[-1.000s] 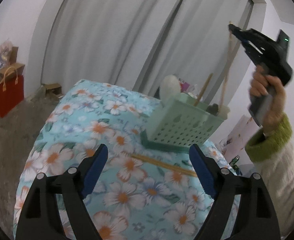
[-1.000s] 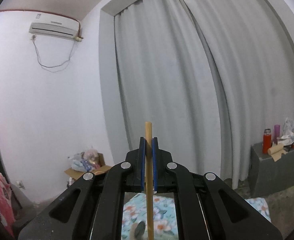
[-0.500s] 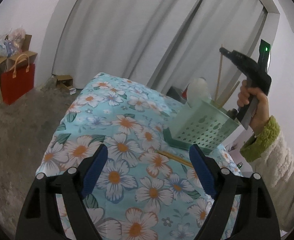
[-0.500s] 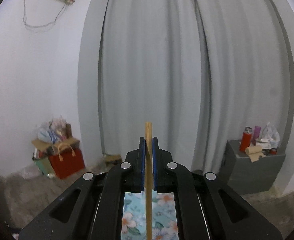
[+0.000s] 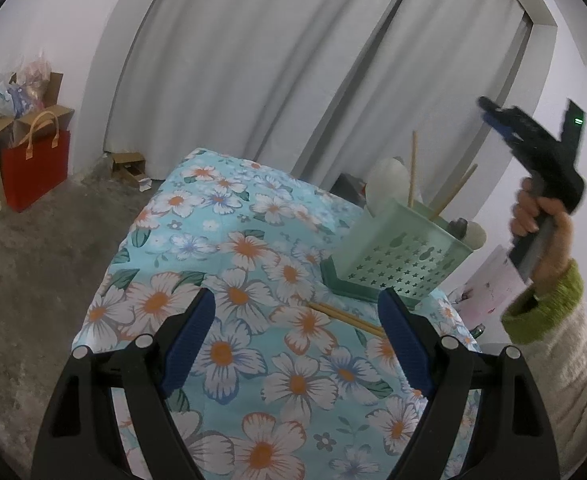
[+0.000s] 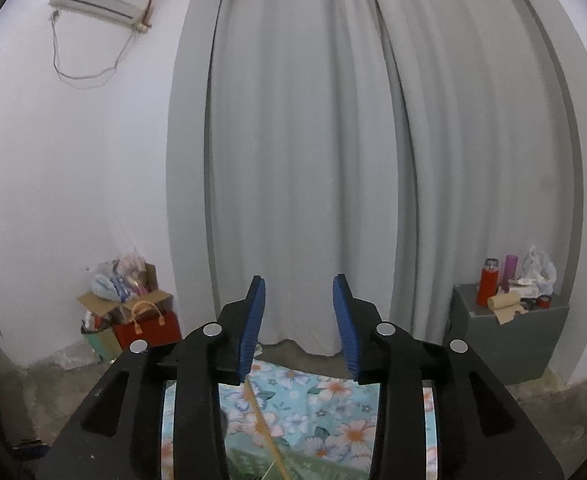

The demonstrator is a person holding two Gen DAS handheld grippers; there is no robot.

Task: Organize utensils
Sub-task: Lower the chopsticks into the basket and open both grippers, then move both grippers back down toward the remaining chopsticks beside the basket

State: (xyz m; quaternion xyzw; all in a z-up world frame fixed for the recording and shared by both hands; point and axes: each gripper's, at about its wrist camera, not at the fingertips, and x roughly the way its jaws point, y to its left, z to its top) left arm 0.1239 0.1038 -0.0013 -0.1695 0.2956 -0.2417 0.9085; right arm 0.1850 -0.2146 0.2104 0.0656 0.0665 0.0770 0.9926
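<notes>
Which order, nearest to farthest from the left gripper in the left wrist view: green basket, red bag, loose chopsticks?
From the left gripper:
1. loose chopsticks, on the floral cloth just ahead, toward its right finger.
2. green basket, behind them, right.
3. red bag, on the floor, far left.

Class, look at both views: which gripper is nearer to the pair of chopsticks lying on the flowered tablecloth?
Left. The left gripper hangs low over the tablecloth, the chopsticks just ahead between its open fingers. The right gripper is raised high above the green basket.
</notes>
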